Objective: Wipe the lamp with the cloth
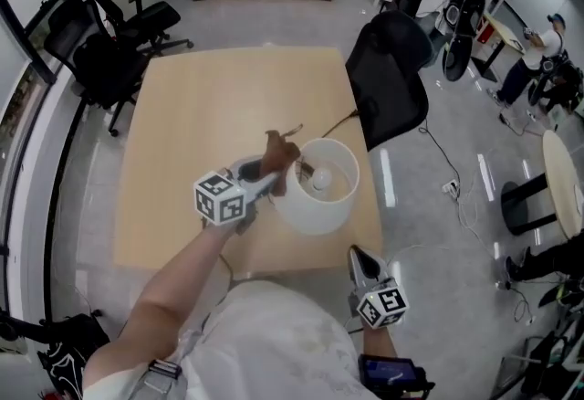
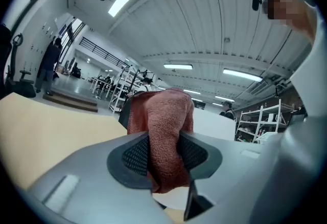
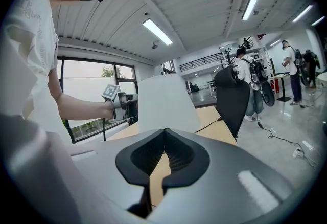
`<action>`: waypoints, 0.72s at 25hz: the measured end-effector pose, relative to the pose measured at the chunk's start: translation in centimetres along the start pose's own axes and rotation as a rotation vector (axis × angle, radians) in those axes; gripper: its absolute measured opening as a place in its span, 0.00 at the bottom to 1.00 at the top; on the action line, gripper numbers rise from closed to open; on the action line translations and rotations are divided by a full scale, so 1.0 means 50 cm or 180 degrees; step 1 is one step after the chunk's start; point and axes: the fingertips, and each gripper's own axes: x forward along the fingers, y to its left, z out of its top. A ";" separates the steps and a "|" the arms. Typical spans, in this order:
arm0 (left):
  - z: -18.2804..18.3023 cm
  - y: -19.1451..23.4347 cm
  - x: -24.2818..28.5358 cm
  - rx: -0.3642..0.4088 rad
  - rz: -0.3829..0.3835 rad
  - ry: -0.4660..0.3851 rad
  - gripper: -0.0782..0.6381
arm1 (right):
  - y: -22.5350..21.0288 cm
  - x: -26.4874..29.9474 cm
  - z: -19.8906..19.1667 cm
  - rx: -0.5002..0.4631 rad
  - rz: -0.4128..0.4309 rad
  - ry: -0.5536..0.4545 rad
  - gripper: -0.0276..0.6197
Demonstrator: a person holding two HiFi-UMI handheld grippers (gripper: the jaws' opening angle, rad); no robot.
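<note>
Your left tongs (image 2: pixel 163 154) clench the cloth (image 2: pixel 162 115), just beside the lamp (image 1: pixel 321 184). Your right tongs (image 3: pixel 164 152) are closed on nothing, clear of it. The lamp stands near the bench (image 1: pixel 201 115) edge, so an unbraced sideways wipe could tip it.

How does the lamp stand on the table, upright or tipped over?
Upright: the head view looks down into the lamp onto its bulb, and the right gripper view shows its shade standing straight.
</note>
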 end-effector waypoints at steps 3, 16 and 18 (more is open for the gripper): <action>-0.097 0.017 -0.001 -0.0188 0.0000 0.0251 0.31 | 0.013 -0.026 -0.020 0.0054 -0.0153 0.0086 0.06; -0.043 0.057 0.004 -0.0437 -0.0350 0.0109 0.32 | -0.007 -0.011 -0.040 0.0071 -0.0393 -0.0021 0.06; 0.048 0.072 0.031 -0.0303 -0.0578 -0.0065 0.32 | -0.046 0.049 -0.027 -0.0012 -0.0332 -0.0126 0.06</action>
